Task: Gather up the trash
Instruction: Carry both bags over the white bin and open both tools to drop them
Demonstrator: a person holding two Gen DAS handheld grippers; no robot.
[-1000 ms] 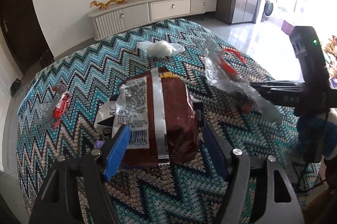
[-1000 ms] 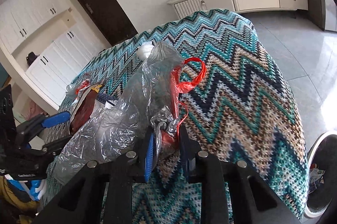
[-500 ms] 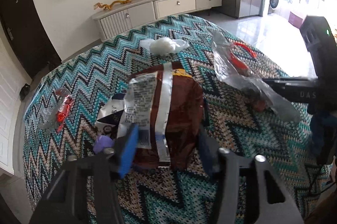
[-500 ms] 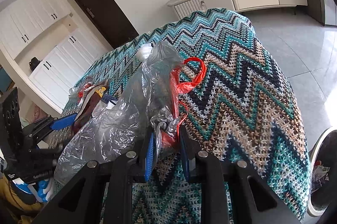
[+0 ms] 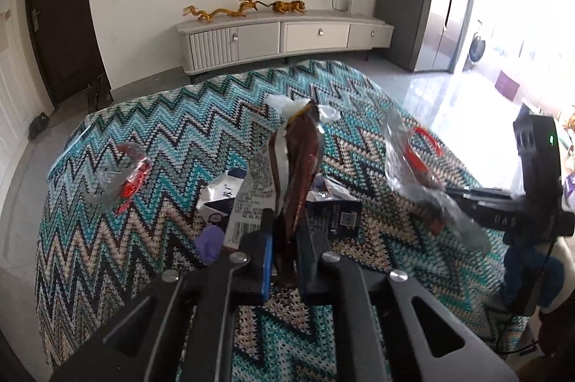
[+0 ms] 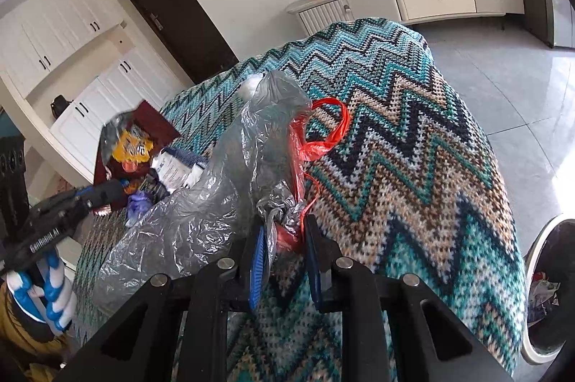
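My left gripper [image 5: 284,231] is shut on a dark brown snack wrapper [image 5: 298,173] and holds it upright above the zigzag-patterned table cloth [image 5: 172,145]. The wrapper also shows in the right wrist view [image 6: 133,145]. My right gripper [image 6: 285,234] is shut on a crumpled grey plastic bag [image 6: 222,180] with a red plastic bag [image 6: 323,137] bunched in it. The same bundle shows in the left wrist view [image 5: 413,166], held at the right.
On the cloth lie a dark blue carton [image 5: 334,211], a white packet [image 5: 222,191], a purple scrap [image 5: 210,238], a clear-and-red wrapper [image 5: 125,173] at the left and a white wad [image 5: 291,105] farther back. A bin rim [image 6: 546,292] stands on the floor at the right.
My left gripper closed on the brown wrapper and lifted it upright off the cloth, uncovering the carton beneath. The right gripper kept hold of the plastic bags and barely moved.
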